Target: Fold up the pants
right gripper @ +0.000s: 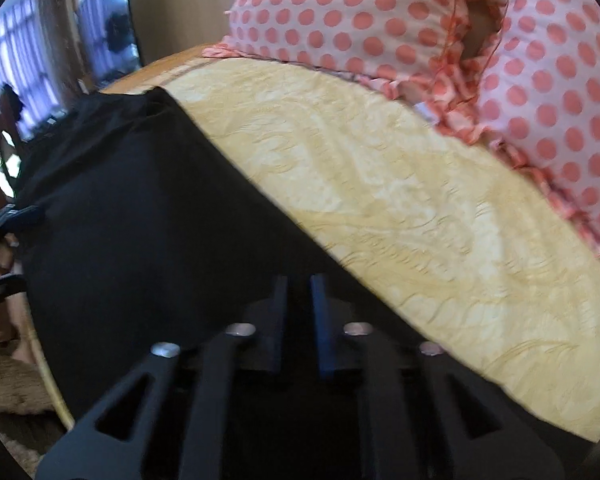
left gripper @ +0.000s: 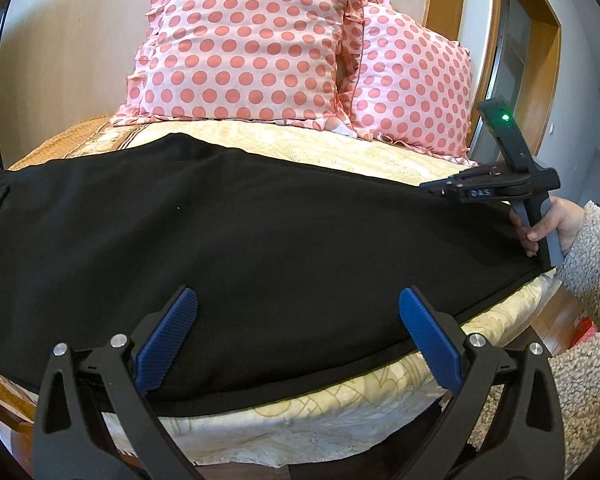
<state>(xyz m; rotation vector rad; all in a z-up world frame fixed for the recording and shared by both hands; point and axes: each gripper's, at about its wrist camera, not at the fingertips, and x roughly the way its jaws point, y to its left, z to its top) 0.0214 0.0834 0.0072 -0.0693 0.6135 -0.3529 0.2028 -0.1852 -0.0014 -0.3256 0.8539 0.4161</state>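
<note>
Black pants (left gripper: 240, 232) lie spread flat across a cream bedspread (left gripper: 340, 148). My left gripper (left gripper: 296, 304) is open, its blue pads (left gripper: 168, 340) just above the pants' near edge, holding nothing. My right gripper (left gripper: 428, 189) shows in the left wrist view at the pants' right end, held by a hand. In the right wrist view the right gripper (right gripper: 299, 284) has its fingers nearly together over the black pants (right gripper: 132, 216); I cannot tell whether cloth is between them.
Two pink polka-dot pillows (left gripper: 244, 44) lean against the wall at the head of the bed. The wooden bed frame (left gripper: 8, 404) runs along the near edge. A door frame (left gripper: 540, 60) stands at the right. A window (right gripper: 16, 60) shows at the far left.
</note>
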